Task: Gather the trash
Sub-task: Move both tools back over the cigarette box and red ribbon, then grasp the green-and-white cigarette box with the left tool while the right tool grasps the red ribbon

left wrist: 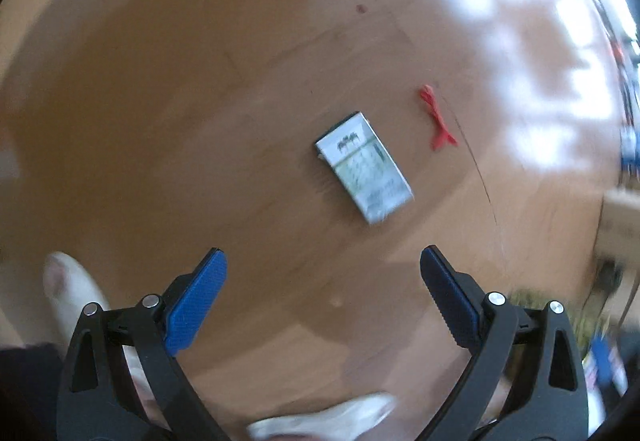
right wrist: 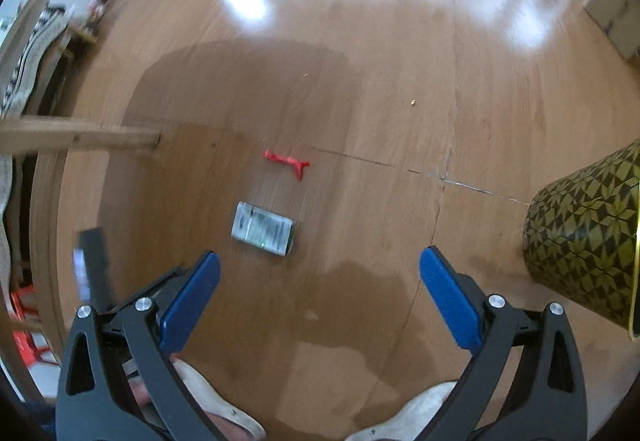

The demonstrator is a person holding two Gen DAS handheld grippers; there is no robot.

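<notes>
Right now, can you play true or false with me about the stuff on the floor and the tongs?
1. The little box lies flat on the wooden floor. True.
2. The red scrap sits on top of the box. False: it lies apart from it, on the floor.
3. The left tongs are open and empty. True.
4. The right tongs are squeezing the box. False: they are open, holding nothing.
5. The patterned bin is blue. False: it is yellow-green and black.
</notes>
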